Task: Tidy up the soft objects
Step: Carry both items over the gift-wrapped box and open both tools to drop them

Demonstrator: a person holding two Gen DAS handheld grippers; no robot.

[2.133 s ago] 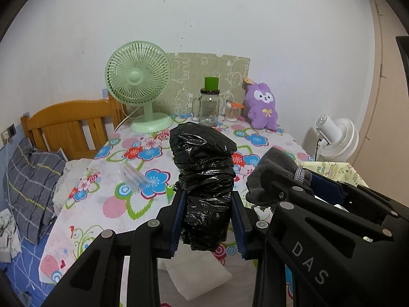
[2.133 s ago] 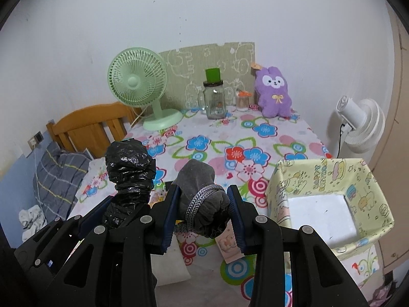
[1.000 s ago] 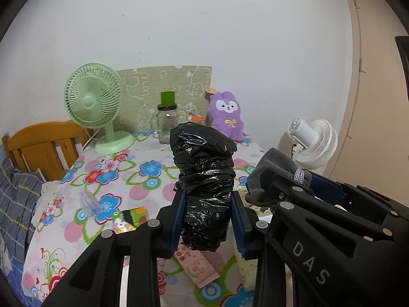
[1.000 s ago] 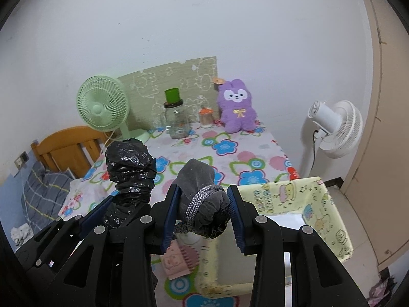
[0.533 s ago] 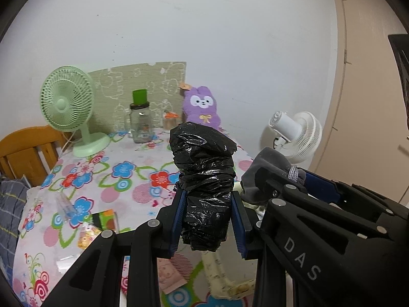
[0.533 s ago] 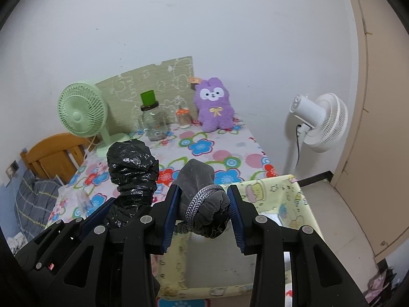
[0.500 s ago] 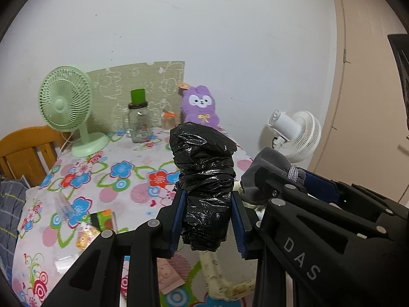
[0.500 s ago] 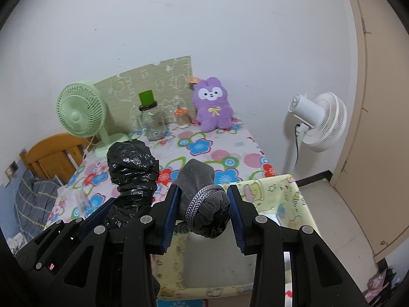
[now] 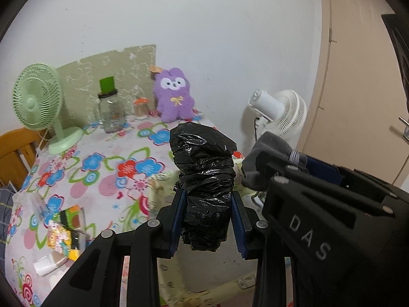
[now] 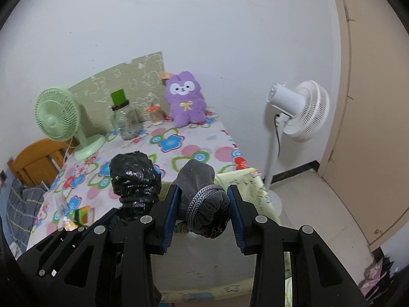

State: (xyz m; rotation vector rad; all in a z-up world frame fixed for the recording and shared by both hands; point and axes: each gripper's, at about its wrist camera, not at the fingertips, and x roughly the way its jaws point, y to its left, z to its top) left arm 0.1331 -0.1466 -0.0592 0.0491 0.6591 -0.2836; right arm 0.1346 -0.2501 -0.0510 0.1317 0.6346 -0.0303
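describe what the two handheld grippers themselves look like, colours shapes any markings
Both the left gripper and right gripper are matte black, angular, with cut-out linkage arms and round silver rivets. Each finger carries a ribbed blue pad. White letters "DAS" run along the right gripper's side. No cables or sleeves show.

Two grippers show: the left gripper (image 9: 207, 220) and the right gripper (image 10: 203, 216). There is one black plastic bundle (image 9: 204, 184) and one grey sock roll (image 10: 204, 204). One yellow fabric bin (image 10: 245, 181) sits at the edge of one table with a flowered cloth (image 9: 102, 168). There are two fans: one green desk fan (image 9: 38, 102) and one white standing fan (image 10: 299, 110). One purple plush toy (image 10: 185, 97), one glass jar (image 10: 125, 120) and one small orange-lidded container (image 10: 156, 115) stand at the back. One wooden chair (image 10: 35, 161) is in view.
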